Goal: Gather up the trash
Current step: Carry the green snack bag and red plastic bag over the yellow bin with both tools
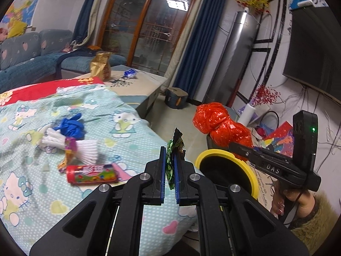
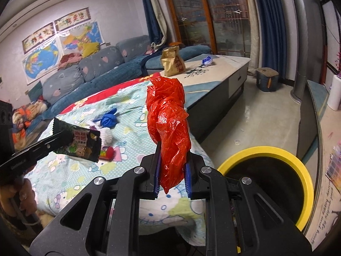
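Left gripper, lower centre of its wrist view: fingers clamped flat on a green-and-black snack wrapper, which stands upright out of the tips. Seen from the right wrist view, the wrapper sits at left, held over the bed edge.

Right gripper, lower centre: fingers pinched on a crumpled red plastic bag, long axis upright, bulk above the tips.

Yellow-rimmed bin, lower right of the right wrist view: mouth open, on the floor just beside the bed, right of the red bag. Right gripper is nearer; the left must cross rightward.

Hello Kitty bedspread: uncollected items at left, namely a red candy tube, a blue plastic bag, and a white pleated piece.
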A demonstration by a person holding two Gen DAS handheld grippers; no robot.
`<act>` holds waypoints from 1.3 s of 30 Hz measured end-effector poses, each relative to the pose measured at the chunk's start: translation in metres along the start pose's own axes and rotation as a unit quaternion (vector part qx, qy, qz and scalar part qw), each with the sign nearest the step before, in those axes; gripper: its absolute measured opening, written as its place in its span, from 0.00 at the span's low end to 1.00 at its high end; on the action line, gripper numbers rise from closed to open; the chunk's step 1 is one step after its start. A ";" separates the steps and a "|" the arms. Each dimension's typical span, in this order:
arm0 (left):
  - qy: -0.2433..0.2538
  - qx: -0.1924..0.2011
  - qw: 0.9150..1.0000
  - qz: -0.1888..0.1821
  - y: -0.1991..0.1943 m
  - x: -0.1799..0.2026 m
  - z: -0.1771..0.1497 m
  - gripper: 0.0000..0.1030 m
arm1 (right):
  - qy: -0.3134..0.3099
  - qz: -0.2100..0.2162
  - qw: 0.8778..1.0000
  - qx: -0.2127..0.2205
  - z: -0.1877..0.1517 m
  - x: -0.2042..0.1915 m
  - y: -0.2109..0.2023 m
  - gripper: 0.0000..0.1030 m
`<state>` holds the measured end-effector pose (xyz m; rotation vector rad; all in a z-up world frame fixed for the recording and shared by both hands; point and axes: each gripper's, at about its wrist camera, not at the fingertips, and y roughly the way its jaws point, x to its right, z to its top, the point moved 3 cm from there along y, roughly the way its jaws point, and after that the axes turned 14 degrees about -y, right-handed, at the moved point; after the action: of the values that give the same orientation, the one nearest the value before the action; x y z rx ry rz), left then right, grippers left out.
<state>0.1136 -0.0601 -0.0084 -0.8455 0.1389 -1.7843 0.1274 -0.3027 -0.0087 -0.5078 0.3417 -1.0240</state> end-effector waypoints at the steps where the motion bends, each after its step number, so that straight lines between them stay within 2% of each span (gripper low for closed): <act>1: 0.003 -0.001 1.000 -0.002 0.002 0.003 -0.001 0.06 | 0.003 -0.002 1.000 0.001 -0.001 0.002 -0.001 0.12; 22: 0.070 -0.044 0.995 -0.049 0.042 0.071 -0.037 0.06 | 0.066 -0.067 0.996 -0.001 -0.027 0.058 -0.022 0.12; 39: 0.089 -0.074 0.989 -0.093 0.083 0.111 -0.064 0.06 | 0.142 -0.118 0.982 -0.023 -0.066 0.117 -0.030 0.12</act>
<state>0.1244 -0.2083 -0.0432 -0.8233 0.3214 -2.0442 0.1294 -0.4334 -0.0509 -0.4512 0.5709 -1.3266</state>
